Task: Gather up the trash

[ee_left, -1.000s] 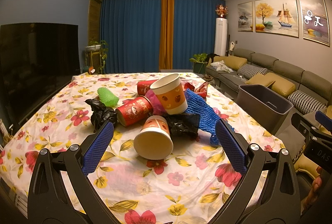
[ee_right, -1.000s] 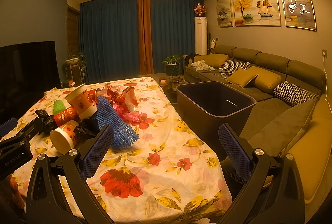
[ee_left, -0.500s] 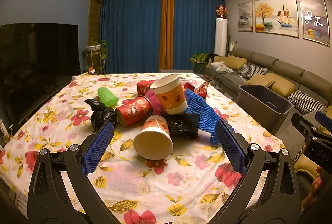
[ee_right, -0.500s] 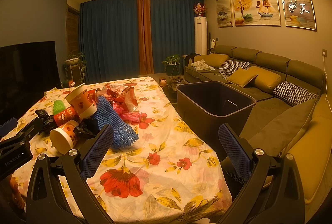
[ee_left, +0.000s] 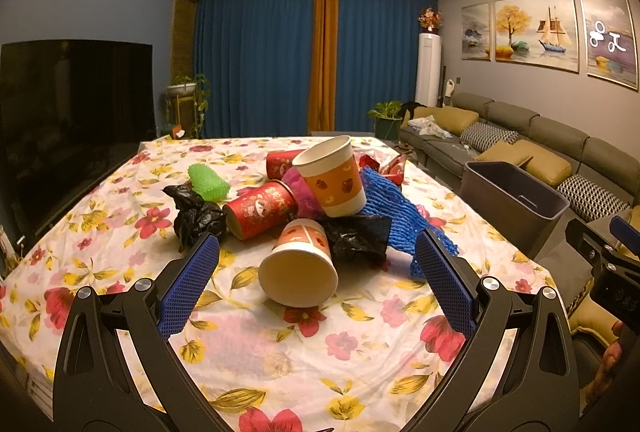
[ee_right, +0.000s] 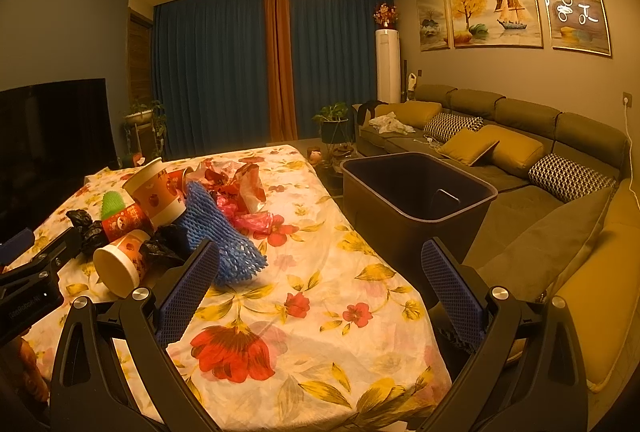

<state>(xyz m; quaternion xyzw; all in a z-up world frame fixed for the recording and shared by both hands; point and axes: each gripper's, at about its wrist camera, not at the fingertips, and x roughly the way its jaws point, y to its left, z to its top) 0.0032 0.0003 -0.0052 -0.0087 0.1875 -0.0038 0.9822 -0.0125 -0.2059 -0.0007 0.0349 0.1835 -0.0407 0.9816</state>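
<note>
A heap of trash lies on the flowered tablecloth: a tipped orange paper cup nearest me, an upright orange cup, a red cup on its side, black bags, blue foam netting and a green foam piece. My left gripper is open and empty, just short of the tipped cup. My right gripper is open and empty over the table's right edge, between the heap and the dark bin.
The dark bin stands on the floor beside the table's right side. A sofa with cushions runs along the right wall. A TV stands to the left. Red and pink wrappers lie behind the netting.
</note>
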